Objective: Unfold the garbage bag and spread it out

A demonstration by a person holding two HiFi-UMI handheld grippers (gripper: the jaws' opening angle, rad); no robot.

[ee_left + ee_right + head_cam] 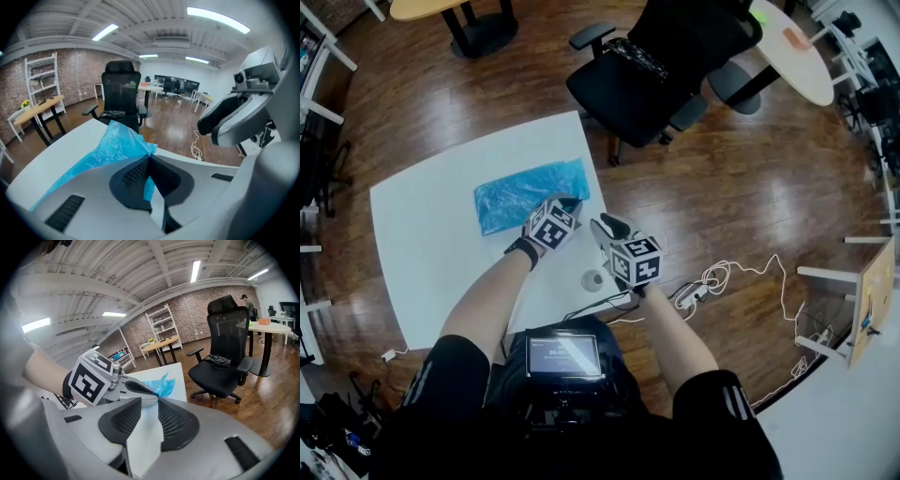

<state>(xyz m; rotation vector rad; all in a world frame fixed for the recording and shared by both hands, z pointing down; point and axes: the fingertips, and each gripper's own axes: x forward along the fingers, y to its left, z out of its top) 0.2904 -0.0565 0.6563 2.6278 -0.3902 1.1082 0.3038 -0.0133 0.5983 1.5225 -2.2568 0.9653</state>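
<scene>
Blue garbage bag (pixel 108 147) corner near table (pixel 422 244) edge clamped in my L gripper (pixel 149 161), R gripper (pixel 151 403) agape; yanking cd tear it.

one garbage bag (pixel 530 192), two hand-held grippers (pixel 572 201) (pixel 606 224)

**What the views keep back**

In the head view, the marker cube (pixel 551 226) of the left gripper (pixel 571 202) covers the near right corner of the garbage bag (pixel 525 195). That gripper's jaws cannot be seen from there. In the left gripper view, the bag's edge vanishes between the closed pads (pixel 136 176), and the gripper's own body hides the bag's lower stretch. The right gripper (pixel 208 131) runs off that picture's right edge. In the right gripper view, only a crumpled blue tip of the bag shows past the left gripper. The person's arms (pixel 492 291) hide the near edge of the counter (pixel 422 253). A small round thing (pixel 593 279) on the counter is too small to identify, and the print on the chest screen (pixel 563 354) is unreadable.
</scene>
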